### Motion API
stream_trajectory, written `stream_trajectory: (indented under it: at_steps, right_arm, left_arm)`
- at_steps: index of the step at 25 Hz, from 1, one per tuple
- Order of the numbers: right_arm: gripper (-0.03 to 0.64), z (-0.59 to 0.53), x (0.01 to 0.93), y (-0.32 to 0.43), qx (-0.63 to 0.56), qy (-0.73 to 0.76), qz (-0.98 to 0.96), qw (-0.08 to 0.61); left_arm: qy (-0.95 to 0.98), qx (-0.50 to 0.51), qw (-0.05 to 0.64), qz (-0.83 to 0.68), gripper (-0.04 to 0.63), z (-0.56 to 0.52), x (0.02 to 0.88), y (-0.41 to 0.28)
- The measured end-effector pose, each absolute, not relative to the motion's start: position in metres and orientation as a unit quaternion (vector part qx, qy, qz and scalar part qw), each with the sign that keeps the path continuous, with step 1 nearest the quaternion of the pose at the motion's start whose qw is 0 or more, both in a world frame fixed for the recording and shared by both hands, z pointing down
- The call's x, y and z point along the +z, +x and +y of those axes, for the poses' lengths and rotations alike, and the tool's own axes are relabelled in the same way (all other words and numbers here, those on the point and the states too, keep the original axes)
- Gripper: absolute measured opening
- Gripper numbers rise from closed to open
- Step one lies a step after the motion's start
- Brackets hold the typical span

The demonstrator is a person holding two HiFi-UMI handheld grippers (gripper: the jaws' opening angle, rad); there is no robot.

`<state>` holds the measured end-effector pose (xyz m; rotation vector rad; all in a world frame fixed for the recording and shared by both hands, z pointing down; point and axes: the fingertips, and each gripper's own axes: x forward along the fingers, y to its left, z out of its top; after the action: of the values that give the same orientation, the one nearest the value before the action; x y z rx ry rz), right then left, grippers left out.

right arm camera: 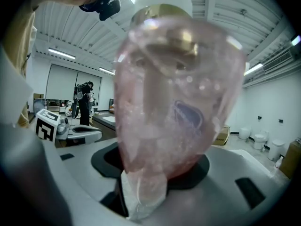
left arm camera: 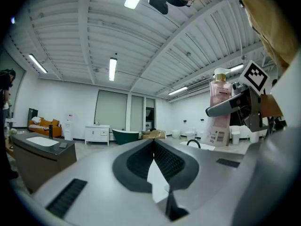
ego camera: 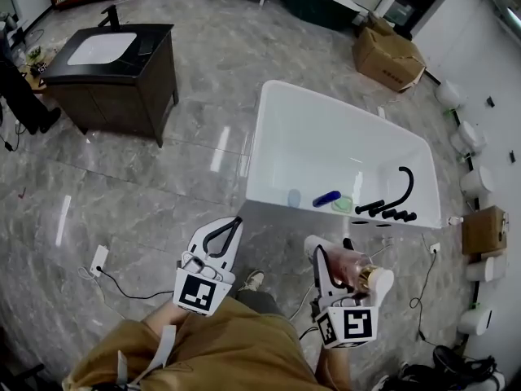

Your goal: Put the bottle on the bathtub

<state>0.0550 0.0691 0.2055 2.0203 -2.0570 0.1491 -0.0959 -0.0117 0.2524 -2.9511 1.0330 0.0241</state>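
A pink translucent bottle (ego camera: 355, 269) with a gold collar and white cap is clamped in my right gripper (ego camera: 334, 259), held near my body, short of the tub's near rim. It fills the right gripper view as the bottle (right arm camera: 174, 102) between the right gripper's (right arm camera: 160, 173) pads. The white bathtub (ego camera: 342, 104) lies ahead on the grey floor. My left gripper (ego camera: 221, 236) hangs shut and empty to the left of the tub's near corner; in its own view the left gripper (left arm camera: 153, 142) has its pads meeting, and the bottle (left arm camera: 220, 112) shows at the right.
Inside the tub lie a blue item (ego camera: 326, 198), a green item (ego camera: 343, 204) and a black hose fitting (ego camera: 396, 200). A dark vanity with a white basin (ego camera: 114, 63) stands far left. Cardboard boxes (ego camera: 389, 55) and toilets line the right. Cables and a power strip (ego camera: 98, 259) lie on the floor.
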Motion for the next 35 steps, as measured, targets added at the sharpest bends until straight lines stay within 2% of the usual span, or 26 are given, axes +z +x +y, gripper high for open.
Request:
stream_trajectory:
  at_steps: [4, 12, 22, 35]
  right_arm:
    - [0.241, 0.055, 0.210, 0.066, 0.053, 0.676, -0.724, 0.124]
    - [0.239, 0.004, 0.238, 0.094, 0.051, 0.643, -0.752, 0.137]
    - [0.239, -0.056, 0.286, 0.115, 0.060, 0.622, -0.768, 0.143]
    - [0.239, -0.128, 0.407, 0.135, 0.102, 0.608, -0.772, 0.156]
  left_arm:
    - [-0.936, -0.005, 0.000, 0.352, 0.008, -0.016, 0.258, -0.088]
    - [-0.922, -0.023, 0.029, 0.386, 0.008, -0.037, 0.244, -0.065]
    - [-0.917, -0.064, 0.059, 0.389, 0.008, -0.063, 0.273, -0.027]
    - [-0.905, -0.104, 0.009, 0.413, 0.008, -0.116, 0.365, 0.002]
